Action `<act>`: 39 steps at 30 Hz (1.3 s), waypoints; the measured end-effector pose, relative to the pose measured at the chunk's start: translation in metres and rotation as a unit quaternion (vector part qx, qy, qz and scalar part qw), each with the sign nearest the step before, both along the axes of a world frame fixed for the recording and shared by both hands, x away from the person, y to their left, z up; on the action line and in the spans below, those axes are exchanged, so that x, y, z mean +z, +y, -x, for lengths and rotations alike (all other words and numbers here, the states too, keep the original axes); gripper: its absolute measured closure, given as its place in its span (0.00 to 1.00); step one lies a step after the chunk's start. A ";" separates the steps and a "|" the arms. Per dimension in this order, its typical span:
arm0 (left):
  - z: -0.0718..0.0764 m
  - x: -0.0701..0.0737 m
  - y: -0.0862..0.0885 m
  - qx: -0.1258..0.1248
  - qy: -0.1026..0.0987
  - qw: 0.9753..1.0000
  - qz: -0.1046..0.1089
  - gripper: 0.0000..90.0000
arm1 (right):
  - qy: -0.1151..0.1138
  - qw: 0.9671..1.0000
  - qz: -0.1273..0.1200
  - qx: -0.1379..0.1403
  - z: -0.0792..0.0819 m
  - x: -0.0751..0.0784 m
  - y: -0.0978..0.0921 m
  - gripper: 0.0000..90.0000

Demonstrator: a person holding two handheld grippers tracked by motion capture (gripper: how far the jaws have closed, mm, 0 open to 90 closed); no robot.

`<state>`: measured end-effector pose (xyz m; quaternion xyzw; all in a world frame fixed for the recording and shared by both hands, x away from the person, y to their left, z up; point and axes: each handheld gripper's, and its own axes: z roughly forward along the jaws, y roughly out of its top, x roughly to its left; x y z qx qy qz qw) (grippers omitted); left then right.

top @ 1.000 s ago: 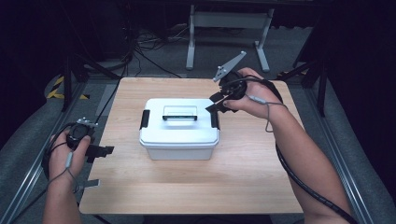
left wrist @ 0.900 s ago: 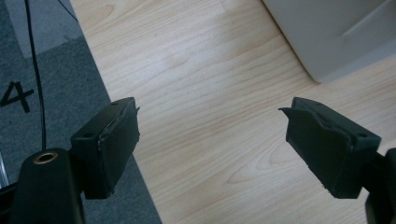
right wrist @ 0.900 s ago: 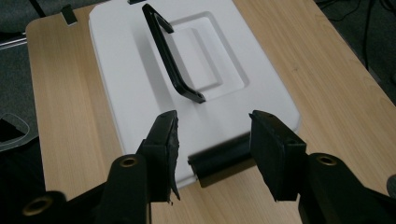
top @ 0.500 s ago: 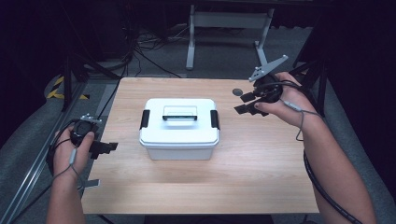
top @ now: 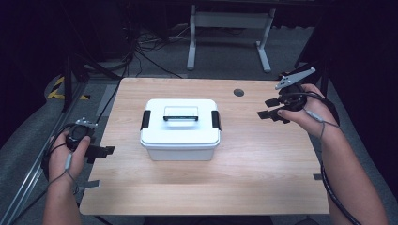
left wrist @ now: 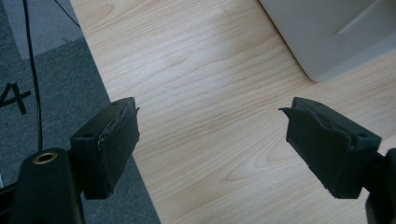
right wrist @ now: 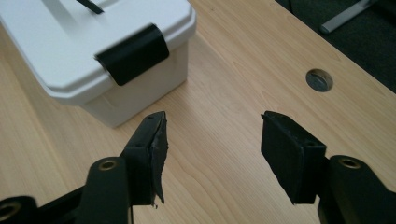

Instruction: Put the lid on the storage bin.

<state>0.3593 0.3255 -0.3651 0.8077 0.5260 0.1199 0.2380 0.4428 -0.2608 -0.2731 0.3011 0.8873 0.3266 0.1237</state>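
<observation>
A pale wooden surface (top: 263, 178) is standing in a dark room. The white box (top: 180, 129) is sitting mid-surface, long axis running left-right. Each hand-held gripper, left (top: 101, 151) and right (top: 268, 108), is hovering released, well apart from it.

The high view looks forward and down from above the person's side of the wooden table (top: 263, 168), far enough back to take in the whole top and the floor beyond. The left gripper view rides low at the table's left edge, close above the wood, facing across it toward a lower corner of the white box (left wrist: 336, 32). The right gripper view sits near the table's far right part, looking down and across toward the box's latched end (right wrist: 132, 52) and a round hole (right wrist: 319, 80) in the top. All three views share the box and the wood around it.
</observation>
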 end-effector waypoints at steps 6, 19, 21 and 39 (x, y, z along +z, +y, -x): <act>-0.002 -0.003 -0.002 -0.003 0.005 1.000 -0.017 0.20 | 0.002 1.000 0.002 -0.031 -0.002 -0.020 -0.021 0.43; -0.008 -0.009 -0.002 0.000 0.007 1.000 -0.023 0.20 | 0.017 0.997 0.002 -0.080 -0.003 -0.069 -0.049 0.41; -0.008 -0.010 -0.003 -0.001 0.010 1.000 -0.023 0.20 | 0.018 0.996 0.000 -0.086 -0.001 -0.079 -0.052 0.41; -0.014 -0.019 -0.011 -0.012 0.022 0.999 -0.024 0.20 | 0.066 0.988 -0.004 -0.143 0.005 -0.138 -0.072 0.42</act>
